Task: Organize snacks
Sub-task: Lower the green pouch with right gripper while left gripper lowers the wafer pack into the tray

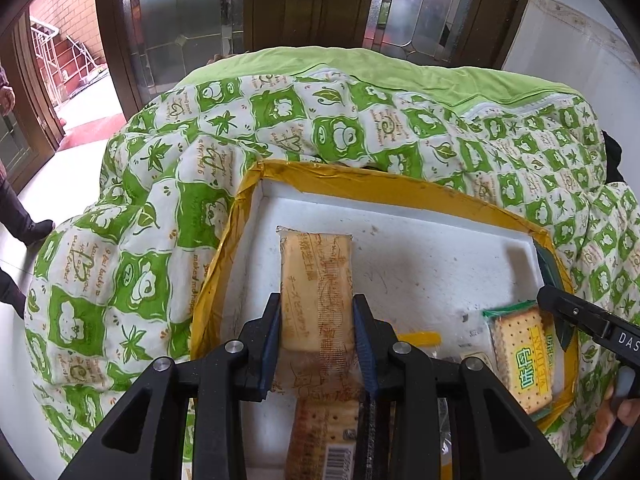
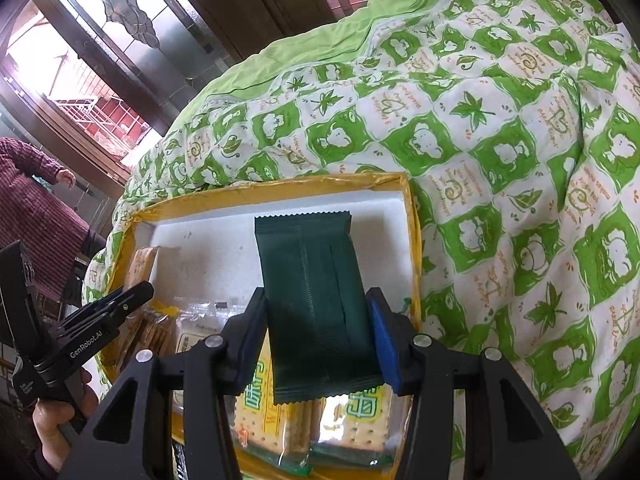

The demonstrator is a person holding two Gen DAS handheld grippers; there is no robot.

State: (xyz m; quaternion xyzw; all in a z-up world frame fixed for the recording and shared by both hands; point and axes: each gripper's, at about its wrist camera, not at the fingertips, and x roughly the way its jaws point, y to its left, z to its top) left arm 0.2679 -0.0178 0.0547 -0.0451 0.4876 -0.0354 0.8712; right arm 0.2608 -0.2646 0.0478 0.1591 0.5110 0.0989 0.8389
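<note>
Snacks are in both grippers above a white foam box (image 1: 420, 240) whose rim is wrapped in yellow tape, set on a green-and-white patterned quilt (image 1: 160, 184). Between the fingers of the left gripper (image 1: 316, 340) sits a long clear-wrapped cracker packet (image 1: 316, 280), pinched across its width by the blue pads, with its far end reaching out past the fingertips over the bare foam floor and its barcode end running back toward the camera. To the right of those fingers, inside the box, lies a green-edged cracker pack (image 1: 520, 356) printed with yellow and green lettering, and just beyond it the tip of the other gripper enters from the right edge. In the right wrist view, the right gripper (image 2: 318, 328) is clamped on a dark green foil packet (image 2: 316, 300), held lengthwise so its serrated far edge extends ahead of the fingertips. Beneath these fingers rest more green-lettered cracker packs (image 2: 280, 420) in the box. Left of them is the left gripper, held by a hand (image 2: 52, 428).
</note>
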